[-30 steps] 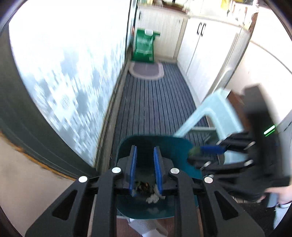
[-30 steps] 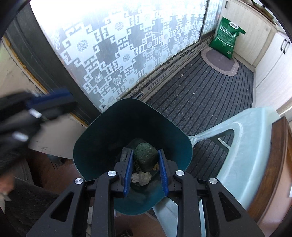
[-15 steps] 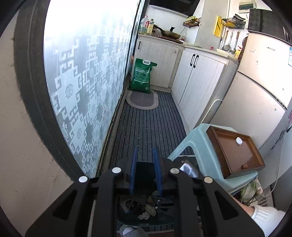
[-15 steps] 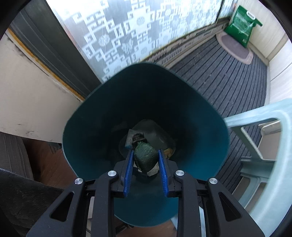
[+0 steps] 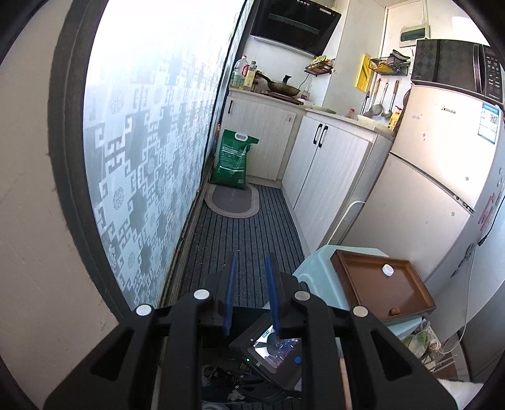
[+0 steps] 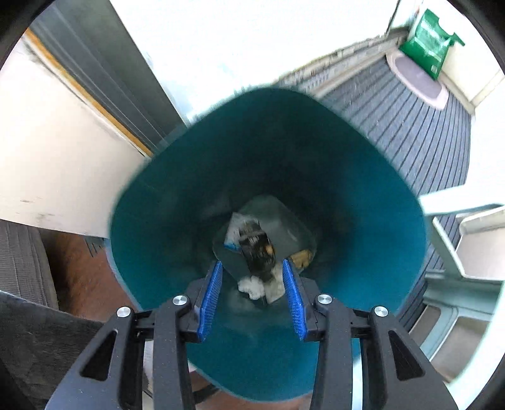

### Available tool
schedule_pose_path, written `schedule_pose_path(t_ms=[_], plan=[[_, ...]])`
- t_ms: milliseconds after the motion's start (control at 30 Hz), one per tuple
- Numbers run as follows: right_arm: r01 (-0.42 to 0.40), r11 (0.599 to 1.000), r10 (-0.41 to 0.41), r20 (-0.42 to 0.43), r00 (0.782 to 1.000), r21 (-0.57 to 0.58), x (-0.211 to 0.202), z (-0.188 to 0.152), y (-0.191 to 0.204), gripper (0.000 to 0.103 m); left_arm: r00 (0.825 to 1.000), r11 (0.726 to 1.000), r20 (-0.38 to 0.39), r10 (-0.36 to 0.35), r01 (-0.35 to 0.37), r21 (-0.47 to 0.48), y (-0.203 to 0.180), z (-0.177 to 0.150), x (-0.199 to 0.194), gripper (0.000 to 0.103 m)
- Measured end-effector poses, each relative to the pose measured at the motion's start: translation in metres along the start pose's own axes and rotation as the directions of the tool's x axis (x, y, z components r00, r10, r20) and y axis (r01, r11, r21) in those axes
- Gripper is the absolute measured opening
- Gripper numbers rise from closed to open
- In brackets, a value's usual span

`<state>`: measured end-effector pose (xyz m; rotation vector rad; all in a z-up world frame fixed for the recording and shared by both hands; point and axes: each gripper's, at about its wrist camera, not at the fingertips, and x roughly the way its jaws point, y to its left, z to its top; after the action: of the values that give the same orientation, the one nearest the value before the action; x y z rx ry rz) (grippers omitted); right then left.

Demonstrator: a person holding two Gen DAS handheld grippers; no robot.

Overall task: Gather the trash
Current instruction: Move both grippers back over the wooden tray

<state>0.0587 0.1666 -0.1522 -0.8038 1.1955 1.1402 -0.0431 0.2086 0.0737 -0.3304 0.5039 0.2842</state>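
R gripper (image 6: 252, 284) open over teal bin (image 6: 176, 227) — stool (image 6: 467, 252) beside

A narrow kitchen: bright daylight pours through a frosted patterned glass door (image 5: 151, 132) on the left, over a dark striped floor mat (image 5: 246, 239). White cabinets (image 5: 328, 167) and a white fridge (image 5: 442, 176) line the right; a green sack (image 5: 233, 157) stands by an oval rug (image 5: 232, 202), under a black range hood (image 5: 293, 25)

Trash (image 6: 258, 249) in bin (image 6: 363, 220); stool (image 5: 315, 277) right of bin; tray (image 5: 382, 287) on stool.
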Motion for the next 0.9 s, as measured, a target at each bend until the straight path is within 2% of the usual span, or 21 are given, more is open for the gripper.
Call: schedule_pose_path(t_ms=[200, 400, 567, 700, 900], plan=[[-0.022, 1.0, 0.022, 0.177, 0.984, -0.006, -0.08, 0.004, 0.003, 0.04, 0.999, 1.0, 0.045, -0.024, 0.025, -0.016, -0.01, 0.012, -0.011, 0.028], [-0.012, 0.998, -0.008, 0.285, 0.958, 0.069, -0.137, -0.01, -0.029, 0.04, 0.997, 0.999, 0.064, -0.052, 0.052, -0.001, -0.032, 0.019, -0.012, 0.032], [0.002, 0.991, -0.049, 0.347, 0.937, 0.133, -0.173, -0.034, -0.058, 0.04, 0.995, 0.997, 0.062, -0.079, 0.078, 0.015, -0.055, 0.022, -0.003, 0.035], [0.039, 0.978, -0.117, 0.383, 0.916, 0.205, -0.202, -0.057, -0.086, 0.04, 0.994, 0.995, 0.051, -0.098, 0.097, 0.023, -0.071, 0.024, 0.008, 0.036], [0.098, 0.933, -0.224, 0.346, 0.911, 0.346, -0.221, -0.095, -0.14, 0.045, 0.991, 0.99, 0.014, -0.131, 0.13, 0.054, -0.1, 0.02, 0.028, 0.036]])
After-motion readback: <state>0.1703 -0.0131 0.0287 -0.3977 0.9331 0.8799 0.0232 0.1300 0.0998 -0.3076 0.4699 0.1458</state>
